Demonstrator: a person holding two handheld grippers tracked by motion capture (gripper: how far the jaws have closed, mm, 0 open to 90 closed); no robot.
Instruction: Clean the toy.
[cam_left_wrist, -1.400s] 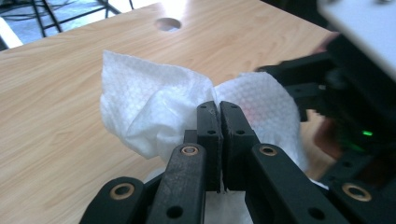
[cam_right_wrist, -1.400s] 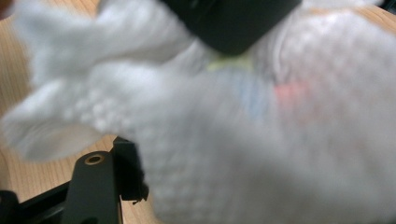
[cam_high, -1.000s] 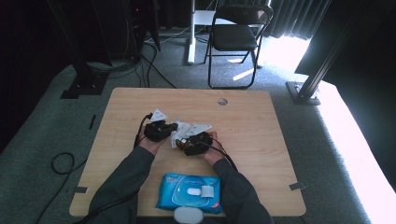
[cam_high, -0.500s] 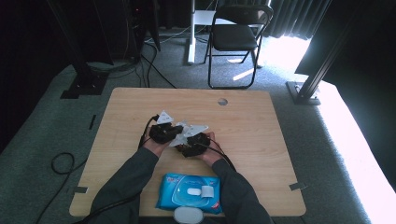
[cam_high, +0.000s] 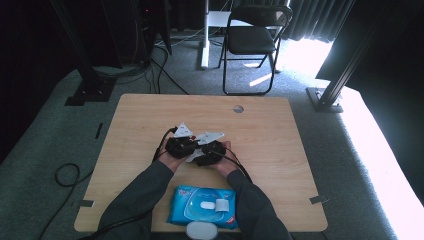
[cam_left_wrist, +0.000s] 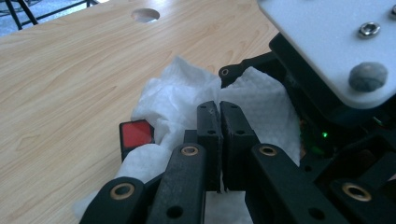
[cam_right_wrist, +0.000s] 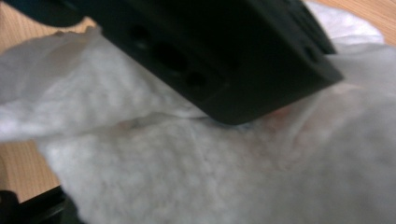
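while l gripper (cam_left_wrist: 219, 122) pinches wipe (cam_left_wrist: 177, 100), r gripper's (cam_high: 212, 152) state unclear; wood table (cam_high: 280, 130), grey carpet (cam_high: 60, 135).

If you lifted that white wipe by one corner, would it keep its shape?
Probably not. The wipe lies crumpled in soft folds, so it would likely droop. It looks thin and light, and the shut left gripper pinches it easily.

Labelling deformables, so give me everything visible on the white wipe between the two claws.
The white wipe is a thin, embossed, cloth-like sheet, crumpled and folded, not flat. It sits mid-table on the wooden table, bunched between both claws. The left claw is shut, its jaws together against the sheet. A fold drapes partly over a small red-faced block. In the right gripper view it lies blurred, close under a black jaw.
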